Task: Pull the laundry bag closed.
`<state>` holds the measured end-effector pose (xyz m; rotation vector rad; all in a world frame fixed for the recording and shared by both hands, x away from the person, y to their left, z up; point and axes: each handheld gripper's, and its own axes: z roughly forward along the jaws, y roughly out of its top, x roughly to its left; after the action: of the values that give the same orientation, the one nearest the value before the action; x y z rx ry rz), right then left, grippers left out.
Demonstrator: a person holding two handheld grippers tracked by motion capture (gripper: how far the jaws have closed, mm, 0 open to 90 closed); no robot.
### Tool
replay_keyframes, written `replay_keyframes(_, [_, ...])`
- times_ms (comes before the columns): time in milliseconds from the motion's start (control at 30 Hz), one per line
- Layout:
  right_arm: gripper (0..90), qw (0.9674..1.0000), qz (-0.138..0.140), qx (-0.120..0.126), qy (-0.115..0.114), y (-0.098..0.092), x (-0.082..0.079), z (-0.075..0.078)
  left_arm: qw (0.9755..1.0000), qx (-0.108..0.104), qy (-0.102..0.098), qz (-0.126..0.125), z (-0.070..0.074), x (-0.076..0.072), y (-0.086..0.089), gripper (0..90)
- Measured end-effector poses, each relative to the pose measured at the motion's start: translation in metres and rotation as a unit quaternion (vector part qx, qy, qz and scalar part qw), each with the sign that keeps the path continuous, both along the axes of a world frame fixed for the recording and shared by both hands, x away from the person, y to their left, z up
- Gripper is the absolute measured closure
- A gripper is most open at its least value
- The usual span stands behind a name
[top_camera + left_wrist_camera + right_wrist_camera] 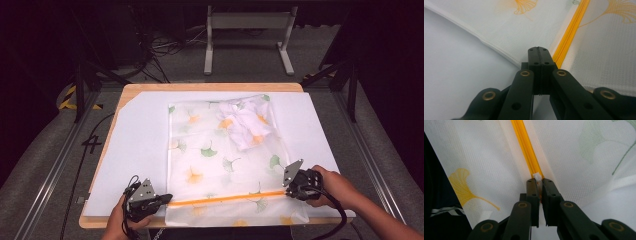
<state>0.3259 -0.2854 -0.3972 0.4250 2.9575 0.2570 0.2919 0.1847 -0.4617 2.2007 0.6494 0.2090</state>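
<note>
A white mesh bag (pixel 210 150) printed with ginkgo leaves lies flat on the table, and a folded white garment (pixel 246 125) shows through it at the far right. An orange zipper (pixel 225 198) runs across the bag's near end. My left gripper (pixel 169 198) is at the zipper's left end, its jaws pressed together (pixel 538 50) on the bag's edge beside the zipper (pixel 571 27). At the zipper's right end, my right gripper (pixel 287 192) is shut (pixel 537 180) on the small white zipper pull (pixel 537 176), with the zipper (pixel 526 145) running away ahead of it.
The bag rests on a white sheet (pixel 140 135) covering a wooden table (pixel 200 86). The bag's near edge hangs slightly over the table's front edge. A metal stand (pixel 248 22) and loose cables (pixel 160 47) sit on the floor beyond the table.
</note>
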Motion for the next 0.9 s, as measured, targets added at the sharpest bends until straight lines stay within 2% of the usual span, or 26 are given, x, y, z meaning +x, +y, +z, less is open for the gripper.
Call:
replay_keyframes(67, [84.3, 0.9999, 0.007, -0.011, -0.003, 0.000, 0.000, 0.001, 1.0000, 0.000, 0.000, 0.000, 0.000, 0.000, 0.000, 90.0])
replay_keyframes(200, [84.4, 0.9998, 0.000, -0.019, -0.004, 0.000, -0.002, 0.003, 1.0000, -0.001, 0.000, 0.000, 0.000, 0.000, 0.000, 90.0])
replay_keyframes(300, [84.3, 0.9999, -0.001, -0.013, -0.003, -0.001, -0.001, 0.004, 1.0000, 0.000, 0.001, 0.000, 0.000, 0.000, 0.000, 90.0])
replay_keyframes(467, [84.3, 0.9998, 0.001, -0.021, -0.005, 0.000, -0.003, 0.004, 1.0000, 0.000, 0.001, 0.000, 0.000, 0.000, 0.000, 90.0])
replay_keyframes(800, [84.3, 0.9999, -0.012, 0.003, -0.005, -0.010, -0.005, 0.005, 1.0000, -0.002, 0.003, 0.000, 0.000, 0.000, 0.000, 90.0])
replay_keyframes(867, [84.3, 0.9992, -0.013, -0.032, -0.018, -0.013, -0.006, 0.002, 1.0000, -0.002, 0.001, 0.001, 0.000, 0.000, 0.001, 90.0])
replay_keyframes(900, [84.3, 0.9995, -0.014, -0.023, -0.015, -0.016, -0.006, 0.000, 1.0000, -0.002, 0.003, 0.002, 0.000, 0.000, 0.001, 90.0])
